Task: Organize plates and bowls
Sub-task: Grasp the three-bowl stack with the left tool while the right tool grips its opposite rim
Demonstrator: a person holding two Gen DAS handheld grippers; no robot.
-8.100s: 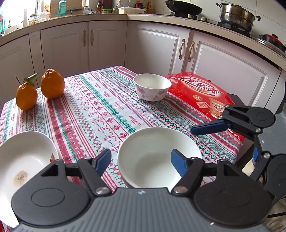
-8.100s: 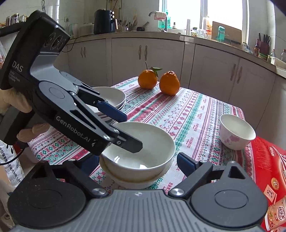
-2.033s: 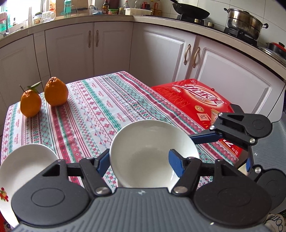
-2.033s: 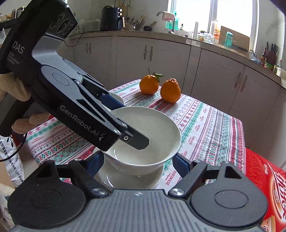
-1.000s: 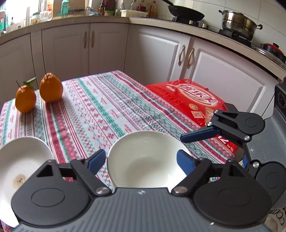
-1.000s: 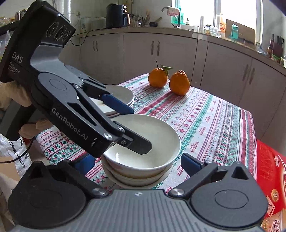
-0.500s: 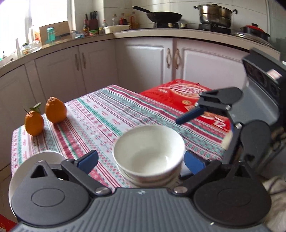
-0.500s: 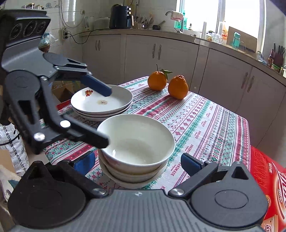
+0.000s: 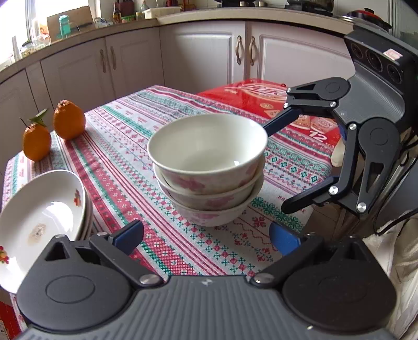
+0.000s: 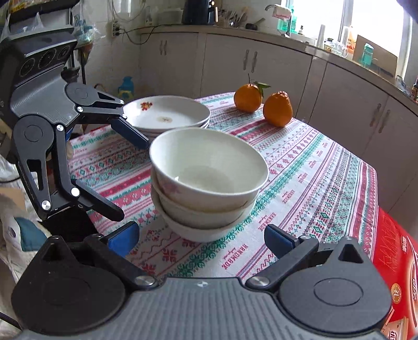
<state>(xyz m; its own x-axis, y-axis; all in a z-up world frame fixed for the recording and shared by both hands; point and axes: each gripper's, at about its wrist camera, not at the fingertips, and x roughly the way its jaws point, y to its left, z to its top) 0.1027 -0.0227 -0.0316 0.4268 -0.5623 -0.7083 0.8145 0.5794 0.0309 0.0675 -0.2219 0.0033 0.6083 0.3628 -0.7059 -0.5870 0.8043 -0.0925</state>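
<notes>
Three nested bowls [image 9: 209, 167] stand mid-counter [image 9: 183, 251] beside the stacked plates [image 9: 39, 217] at its edge, so we draw both wide, empty claws, left claw [image 9: 206, 236] and right claw [image 10: 199, 236], straight back without clipping any rim.

A patterned red, green and white cloth [image 9: 162, 146] covers the bench. Two oranges [image 9: 69, 120] stand side by side at the left of the left wrist frame, the smaller one carrying a green leaf. A red printed package [image 9: 258, 98] lies in the upper right, at the cloth's far edge. White cabinet doors [image 9: 198, 57] fill the background under a worktop. In the right wrist frame, a dark kettle [image 10: 199, 11] stands at the top centre and a teal container [image 10: 368, 53] in the upper right.
</notes>
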